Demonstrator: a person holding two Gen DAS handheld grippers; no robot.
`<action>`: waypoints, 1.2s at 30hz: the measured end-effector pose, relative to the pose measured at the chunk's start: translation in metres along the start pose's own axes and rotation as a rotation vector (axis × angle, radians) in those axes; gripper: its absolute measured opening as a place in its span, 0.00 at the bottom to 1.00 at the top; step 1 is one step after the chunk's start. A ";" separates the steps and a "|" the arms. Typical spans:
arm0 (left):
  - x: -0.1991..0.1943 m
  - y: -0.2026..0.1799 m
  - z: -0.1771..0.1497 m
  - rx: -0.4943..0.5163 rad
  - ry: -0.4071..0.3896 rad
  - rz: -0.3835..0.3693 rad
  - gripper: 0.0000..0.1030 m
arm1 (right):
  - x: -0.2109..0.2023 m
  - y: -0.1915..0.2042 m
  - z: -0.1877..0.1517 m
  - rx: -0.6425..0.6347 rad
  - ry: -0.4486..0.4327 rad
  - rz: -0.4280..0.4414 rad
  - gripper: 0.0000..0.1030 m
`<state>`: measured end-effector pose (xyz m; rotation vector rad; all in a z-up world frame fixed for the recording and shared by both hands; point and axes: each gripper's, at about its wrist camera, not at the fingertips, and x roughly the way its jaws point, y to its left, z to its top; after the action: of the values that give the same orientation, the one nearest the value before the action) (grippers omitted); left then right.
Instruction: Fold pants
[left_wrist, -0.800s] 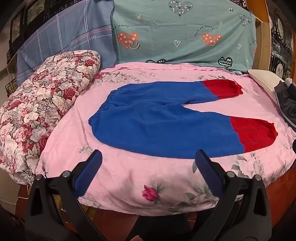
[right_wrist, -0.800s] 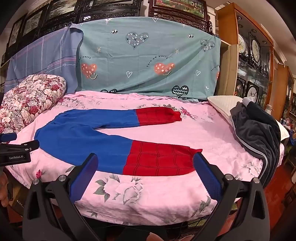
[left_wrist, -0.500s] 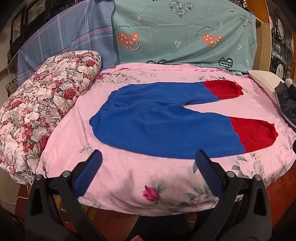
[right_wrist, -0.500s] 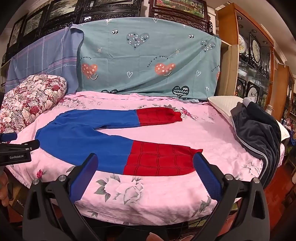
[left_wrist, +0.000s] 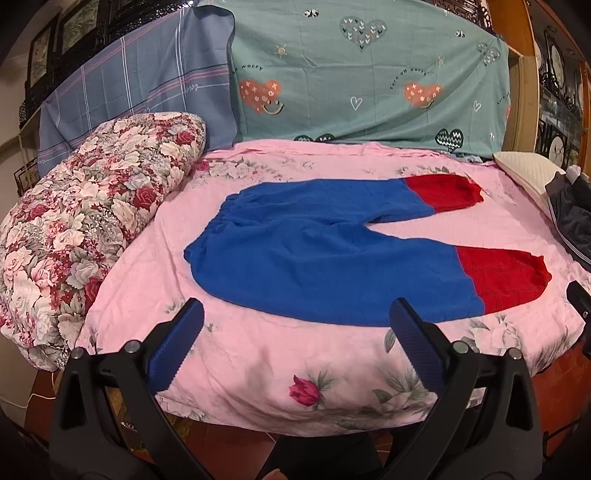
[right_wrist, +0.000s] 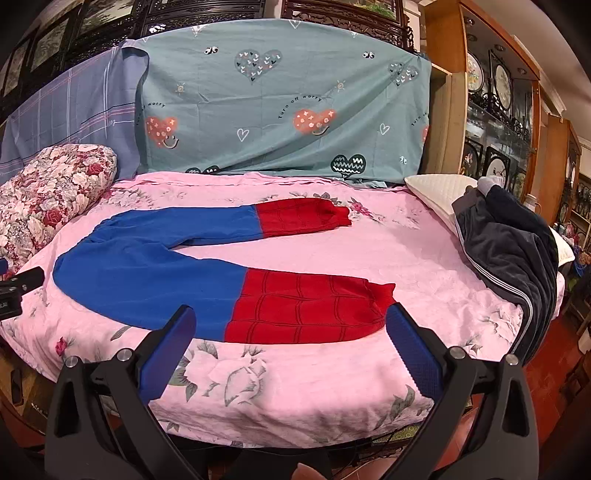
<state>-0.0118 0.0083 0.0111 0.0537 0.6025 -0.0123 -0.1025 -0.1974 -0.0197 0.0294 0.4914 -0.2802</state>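
Left wrist view: pants (left_wrist: 325, 254) lying spread flat on pink bedsheet (left_wrist: 258, 354), both legs apart, nothing folded. Left gripper (left_wrist: 295, 321) and right gripper (right_wrist: 290, 326) hovering wide open, empty; all folding remaining.

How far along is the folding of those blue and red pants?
Barely begun. Done: the blue and red fleece pants lie spread flat on the pink floral bedsheet, legs apart. In hand: nothing; the left gripper and right gripper are open, short of the cloth. Left: every fold.
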 end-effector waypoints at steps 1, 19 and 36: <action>0.000 0.001 0.000 -0.002 -0.003 0.000 0.98 | 0.001 -0.001 0.000 0.002 0.001 -0.001 0.99; 0.010 -0.004 -0.003 0.013 -0.006 0.000 0.98 | 0.013 -0.007 0.002 -0.008 0.008 -0.031 0.99; 0.017 -0.002 -0.008 0.015 0.009 0.001 0.98 | 0.020 -0.003 -0.001 -0.018 0.023 -0.027 0.99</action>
<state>-0.0021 0.0072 -0.0054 0.0692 0.6112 -0.0154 -0.0871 -0.2050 -0.0301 0.0086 0.5171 -0.3023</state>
